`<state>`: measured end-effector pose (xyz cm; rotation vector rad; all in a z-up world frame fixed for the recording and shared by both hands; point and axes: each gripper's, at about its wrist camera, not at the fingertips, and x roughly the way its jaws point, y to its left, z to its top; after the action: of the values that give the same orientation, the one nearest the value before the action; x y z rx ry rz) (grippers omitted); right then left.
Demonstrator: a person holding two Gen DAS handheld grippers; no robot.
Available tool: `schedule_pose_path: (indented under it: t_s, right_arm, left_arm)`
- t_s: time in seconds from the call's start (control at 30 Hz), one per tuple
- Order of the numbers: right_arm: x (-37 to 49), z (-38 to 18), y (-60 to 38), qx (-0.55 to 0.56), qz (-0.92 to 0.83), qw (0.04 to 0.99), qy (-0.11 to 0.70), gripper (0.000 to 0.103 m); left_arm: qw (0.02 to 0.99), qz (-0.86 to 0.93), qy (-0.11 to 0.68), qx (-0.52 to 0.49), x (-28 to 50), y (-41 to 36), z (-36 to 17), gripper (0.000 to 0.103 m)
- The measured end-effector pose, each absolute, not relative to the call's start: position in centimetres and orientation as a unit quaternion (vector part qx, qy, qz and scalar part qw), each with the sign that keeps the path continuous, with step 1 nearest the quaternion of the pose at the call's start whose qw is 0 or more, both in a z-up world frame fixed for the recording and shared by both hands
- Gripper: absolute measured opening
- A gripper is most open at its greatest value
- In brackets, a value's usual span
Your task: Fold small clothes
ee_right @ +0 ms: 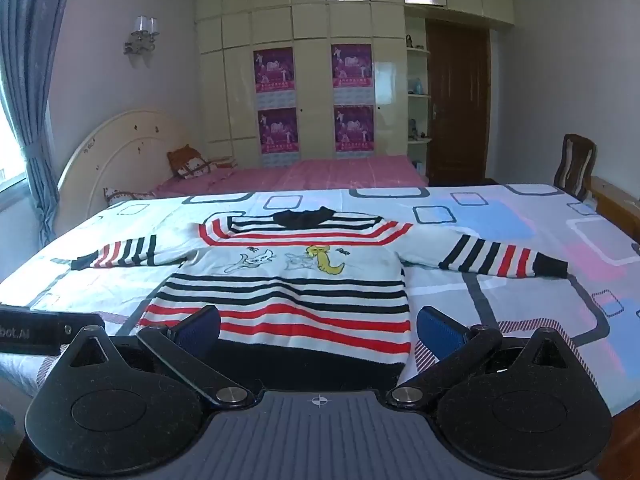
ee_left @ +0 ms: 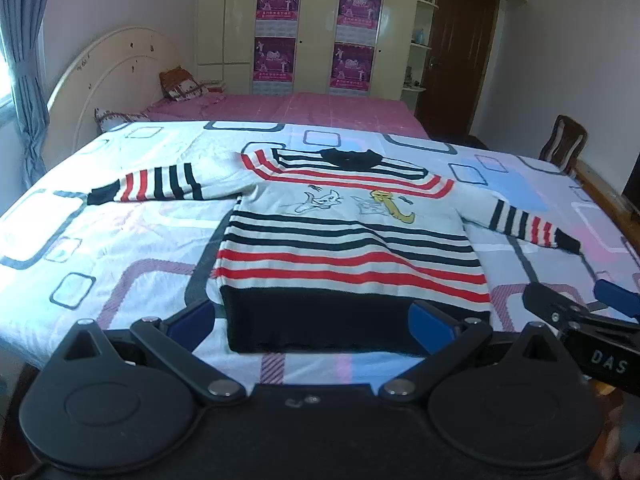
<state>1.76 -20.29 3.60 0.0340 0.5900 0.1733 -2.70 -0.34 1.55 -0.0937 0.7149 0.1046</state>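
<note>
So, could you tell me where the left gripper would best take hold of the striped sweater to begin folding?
Probably the cuff of the sleeve on its own side. The striped sweater lies flat, face up, with both sleeves spread straight out, so that cuff is a free edge. The left gripper is open; come in low from the outer side and pinch the dark cuff band.

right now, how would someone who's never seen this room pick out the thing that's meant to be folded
Look at the near bed with the white cover printed in rounded squares. The small sweater lies flat on it, sleeves spread to both sides. It is the only garment there: red and dark stripes, a dark hem, cartoon cats on the chest.
</note>
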Motion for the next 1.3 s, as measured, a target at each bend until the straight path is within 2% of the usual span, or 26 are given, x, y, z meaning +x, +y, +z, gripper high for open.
schedule_pose_path:
  t_s: [1.3]
  right_arm:
    - [3.1, 2.8, -20.4, 0.028, 0.088, 0.952, 0.293, 0.103]
  left_arm:
    - [0.926, 0.078, 0.367, -0.028, -0.1, 0.4, 0.6, 0.103]
